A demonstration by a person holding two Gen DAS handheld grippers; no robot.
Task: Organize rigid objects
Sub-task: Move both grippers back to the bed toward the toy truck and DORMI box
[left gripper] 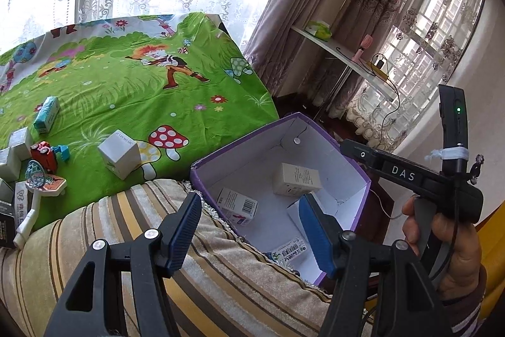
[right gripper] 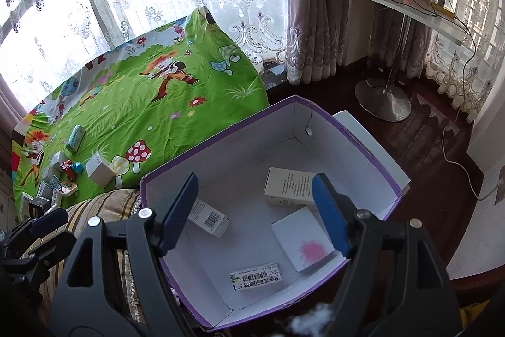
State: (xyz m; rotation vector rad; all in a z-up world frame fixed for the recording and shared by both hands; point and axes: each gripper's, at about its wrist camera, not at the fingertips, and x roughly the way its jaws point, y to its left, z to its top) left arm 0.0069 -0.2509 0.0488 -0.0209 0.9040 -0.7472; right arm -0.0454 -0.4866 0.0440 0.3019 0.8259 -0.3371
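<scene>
A purple cardboard box with a white inside holds several small cartons: a barcode carton, a printed white carton, a flat pink-splashed box and a flat green-labelled box. My right gripper is open and empty above the box. My left gripper is open and empty over the striped cushion at the box's left rim. On the green cartoon cloth lie a white cube box, a teal carton, a red toy car and other small boxes.
A toy basketball hoop stands at the cloth's near left edge. A white shelf on a metal stand is at the right over the dark wood floor. Lace curtains and windows lie behind. The right hand-held gripper's body shows at the right.
</scene>
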